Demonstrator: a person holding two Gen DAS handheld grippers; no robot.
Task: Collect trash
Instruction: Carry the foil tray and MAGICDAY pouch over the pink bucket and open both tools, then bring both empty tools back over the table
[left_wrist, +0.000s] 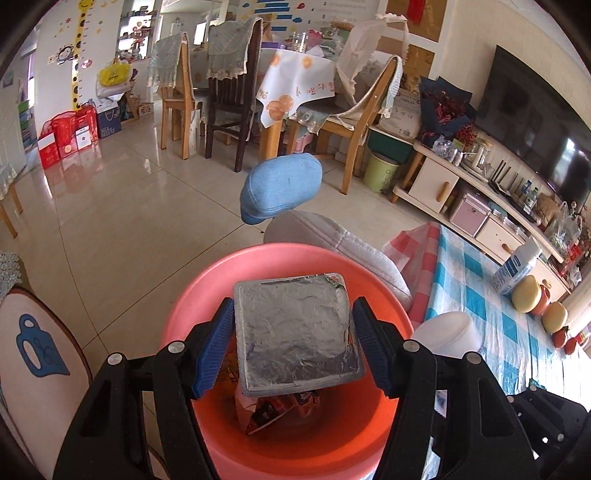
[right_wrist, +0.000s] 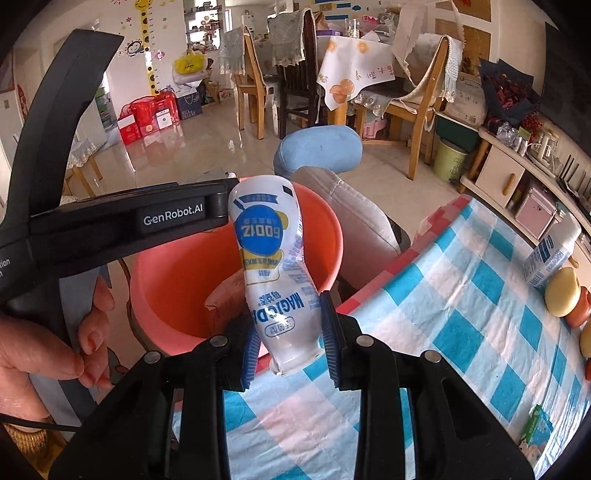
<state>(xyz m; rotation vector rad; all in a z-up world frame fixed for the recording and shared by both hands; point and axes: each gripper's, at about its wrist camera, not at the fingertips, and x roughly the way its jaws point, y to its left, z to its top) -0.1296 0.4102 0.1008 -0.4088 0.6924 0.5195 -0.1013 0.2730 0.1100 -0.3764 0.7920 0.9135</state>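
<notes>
Beside the checked counter (right_wrist: 461, 295), left tongs (left_wrist: 293, 343) grasp a foil-lidded tub (left_wrist: 297, 332) over the pink bucket (left_wrist: 192, 295); right tongs (right_wrist: 291, 343) clamp a yogurt bottle (right_wrist: 275, 273). Next, probably: release both in.

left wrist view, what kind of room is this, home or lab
Most likely a home living and dining room: a dining table with covered wooden chairs, a TV on a low media cabinet, and a child's height chart stuck on the wall.

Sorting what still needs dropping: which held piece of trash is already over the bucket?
The foil packet in the left gripper; the right gripper's white bottle sits above the table edge.
</notes>
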